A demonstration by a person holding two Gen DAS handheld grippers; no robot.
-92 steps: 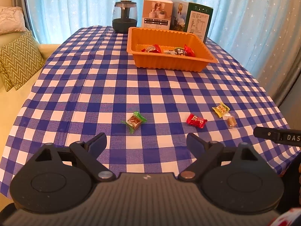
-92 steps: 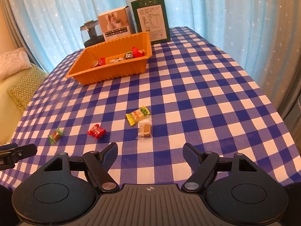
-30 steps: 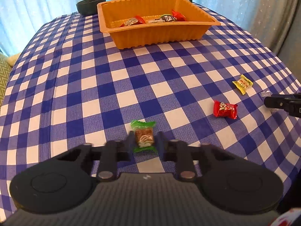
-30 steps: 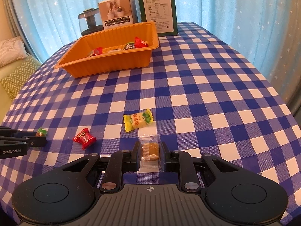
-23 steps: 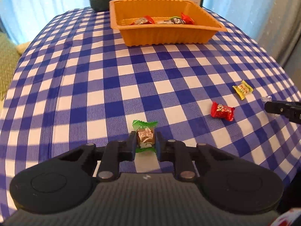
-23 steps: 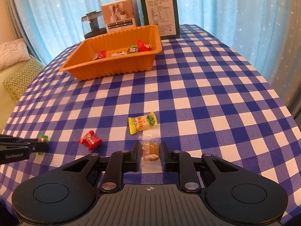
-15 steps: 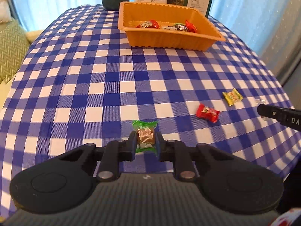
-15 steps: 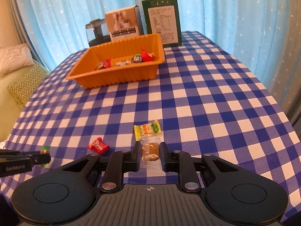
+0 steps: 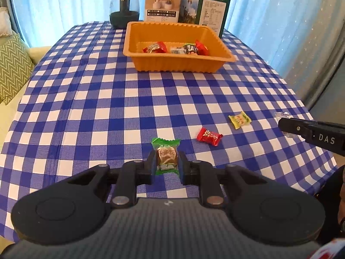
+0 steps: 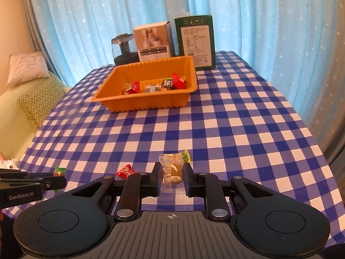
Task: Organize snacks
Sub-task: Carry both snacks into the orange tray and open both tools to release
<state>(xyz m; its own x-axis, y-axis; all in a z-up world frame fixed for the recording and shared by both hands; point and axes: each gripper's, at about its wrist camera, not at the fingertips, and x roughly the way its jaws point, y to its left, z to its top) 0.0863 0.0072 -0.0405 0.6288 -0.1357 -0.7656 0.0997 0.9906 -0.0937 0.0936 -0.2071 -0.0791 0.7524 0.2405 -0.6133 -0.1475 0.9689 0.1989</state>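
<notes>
Left wrist view: we are holding a green-wrapped candy (image 9: 165,155) clenched in our left gripper (image 9: 166,165), above the checked surface (image 9: 107,99). Our right gripper (image 10: 172,178) is grasping a clear-wrapped candy (image 10: 172,172). A red candy (image 9: 209,136) and a yellow candy (image 9: 239,119) are lying on the surface, well apart from the orange tray (image 9: 176,64).

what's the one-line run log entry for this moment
left gripper: shut on green candy | right gripper: shut on clear candy | on cloth: red candy, yellow candy | goal: orange tray
</notes>
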